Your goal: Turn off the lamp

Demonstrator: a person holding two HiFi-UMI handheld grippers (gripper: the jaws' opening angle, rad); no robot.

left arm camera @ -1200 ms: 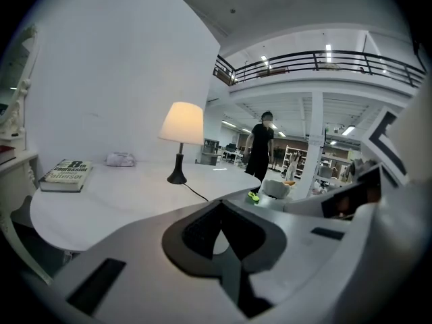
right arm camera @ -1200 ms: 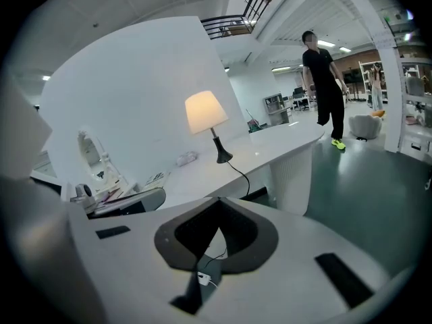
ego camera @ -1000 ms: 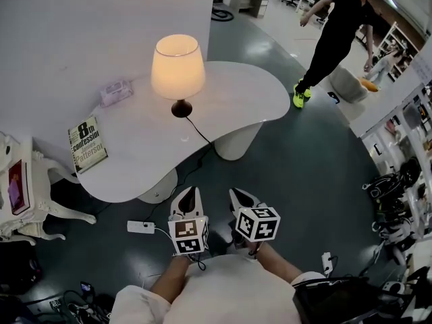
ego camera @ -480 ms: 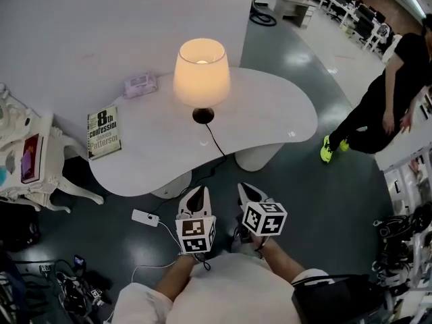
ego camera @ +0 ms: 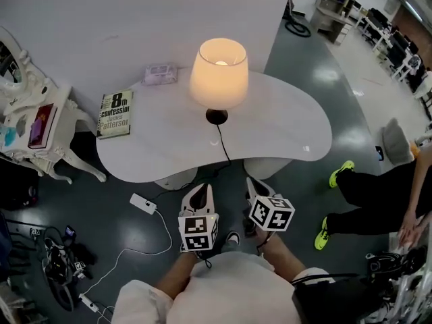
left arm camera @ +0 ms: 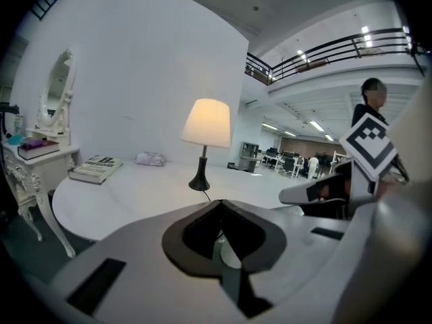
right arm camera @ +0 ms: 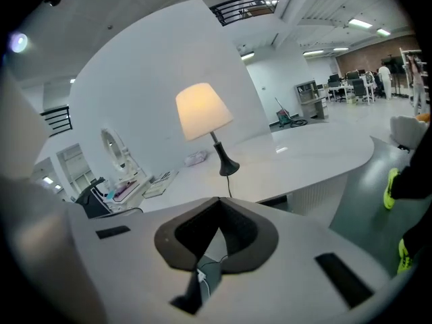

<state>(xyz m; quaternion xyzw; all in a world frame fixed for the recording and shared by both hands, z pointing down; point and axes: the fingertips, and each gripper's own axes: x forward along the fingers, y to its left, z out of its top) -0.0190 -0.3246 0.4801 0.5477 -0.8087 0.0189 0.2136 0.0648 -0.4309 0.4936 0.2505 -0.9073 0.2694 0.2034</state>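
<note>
The lamp [ego camera: 219,73] is lit, its cream shade glowing above a black base [ego camera: 217,117] on the white curved table [ego camera: 290,127]. Its black cord [ego camera: 223,150] runs off the table's near edge to the floor. My left gripper [ego camera: 201,188] and right gripper [ego camera: 252,181] hover side by side over the floor, short of the table edge and pointing at the lamp. Both are shut and hold nothing. In the left gripper view the lamp [left arm camera: 207,123] stands beyond the closed jaw tips [left arm camera: 219,203]. In the right gripper view the lamp [right arm camera: 202,110] rises beyond the closed tips [right arm camera: 217,200].
A book [ego camera: 115,114] and a tissue pack [ego camera: 160,74] lie on the table's left part. A white vanity [ego camera: 40,123] stands at left. A white power strip [ego camera: 143,203] and cables lie on the floor. A person in neon shoes [ego camera: 341,174] is at right.
The table and lamp have slid rightward and closer in the head view. Both grippers have advanced together toward the table edge. The person in black has shifted to the lower right.
</note>
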